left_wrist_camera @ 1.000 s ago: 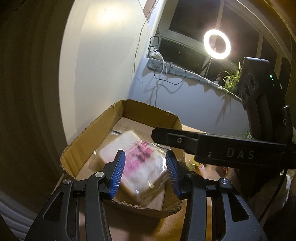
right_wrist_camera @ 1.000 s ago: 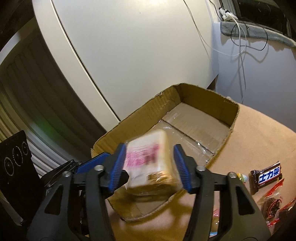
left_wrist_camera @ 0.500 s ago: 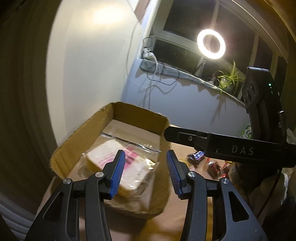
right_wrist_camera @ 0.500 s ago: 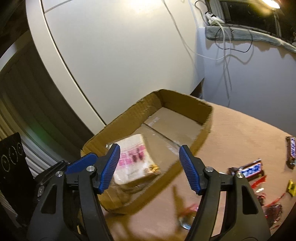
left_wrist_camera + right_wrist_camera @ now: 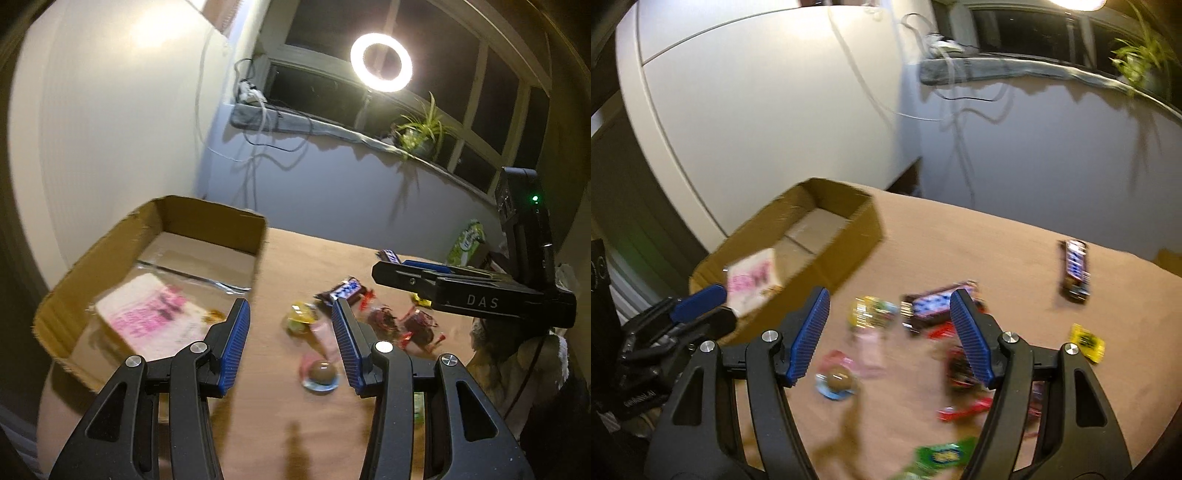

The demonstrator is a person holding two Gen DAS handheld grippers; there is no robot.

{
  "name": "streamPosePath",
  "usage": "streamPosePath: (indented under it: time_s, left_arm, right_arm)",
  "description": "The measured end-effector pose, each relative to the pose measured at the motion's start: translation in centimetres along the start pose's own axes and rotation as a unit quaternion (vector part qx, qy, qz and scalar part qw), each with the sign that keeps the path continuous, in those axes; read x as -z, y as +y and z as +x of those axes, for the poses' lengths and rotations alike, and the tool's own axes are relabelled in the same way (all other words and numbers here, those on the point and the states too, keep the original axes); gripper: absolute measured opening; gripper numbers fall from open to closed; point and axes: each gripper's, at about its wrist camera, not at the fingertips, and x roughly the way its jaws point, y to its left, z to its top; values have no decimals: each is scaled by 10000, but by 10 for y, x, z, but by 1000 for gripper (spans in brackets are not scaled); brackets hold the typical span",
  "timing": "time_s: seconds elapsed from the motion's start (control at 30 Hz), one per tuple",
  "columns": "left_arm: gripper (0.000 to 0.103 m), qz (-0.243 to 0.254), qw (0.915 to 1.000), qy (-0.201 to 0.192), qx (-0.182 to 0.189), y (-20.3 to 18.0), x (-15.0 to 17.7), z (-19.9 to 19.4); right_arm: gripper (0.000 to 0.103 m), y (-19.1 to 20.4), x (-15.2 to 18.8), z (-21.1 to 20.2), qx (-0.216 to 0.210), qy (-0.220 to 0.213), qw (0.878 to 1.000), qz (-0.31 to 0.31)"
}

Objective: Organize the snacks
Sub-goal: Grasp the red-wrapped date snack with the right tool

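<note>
Both grippers were empty, with the right gripper [image 5: 888, 332] spread wide, its jaws having just opened more, and the left gripper [image 5: 290, 341] about half open, over the loose snacks in the middle of the table [image 5: 979, 236]. Closest was a round candy [image 5: 837, 382], then a chocolate bar [image 5: 936, 306] just past it. Farther off, at the table's left edge, the bread pack [image 5: 147, 317] lay inside the cardboard box [image 5: 210, 210], so I think the next job was to pick one more snack, close on it gently, and carry it to the box.
</note>
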Motion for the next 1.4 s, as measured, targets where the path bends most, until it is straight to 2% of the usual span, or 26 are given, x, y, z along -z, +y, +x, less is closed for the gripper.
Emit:
streamPosePath:
  time_s: [0.07, 0.17, 0.3, 0.43, 0.63, 1.07, 1.2, 1.4]
  left_arm:
    - [45, 70, 10000, 48, 51, -10, 0, 4]
    - [52, 167, 9997, 139, 126, -25, 1, 11]
    - [54, 266, 9990, 300, 219, -42, 3, 22]
    - [55, 322, 9980, 439, 315, -56, 4, 31]
    - [55, 327, 9960, 719, 411, -73, 9, 49]
    - [55, -134, 9884, 1340, 705, -81, 12, 91]
    - [55, -261, 9859, 1453, 784, -83, 11, 100]
    - [55, -284, 9842, 1612, 672, -89, 13, 112]
  right_arm:
    - [71, -14, 4, -5, 83, -11, 9999, 80]
    - [71, -31, 10, -14, 202, -41, 9997, 151]
    - [71, -48, 19, -21, 361, -52, 9991, 194]
    - [78, -62, 27, -28, 497, -48, 9985, 208]
    - [79, -78, 38, -31, 616, 37, 9979, 174]
    - [78, -93, 62, -11, 570, 532, 9970, 18]
    - [70, -93, 66, -5, 527, 633, 9966, -38]
    - [58, -94, 71, 1, 435, 755, 9962, -57]
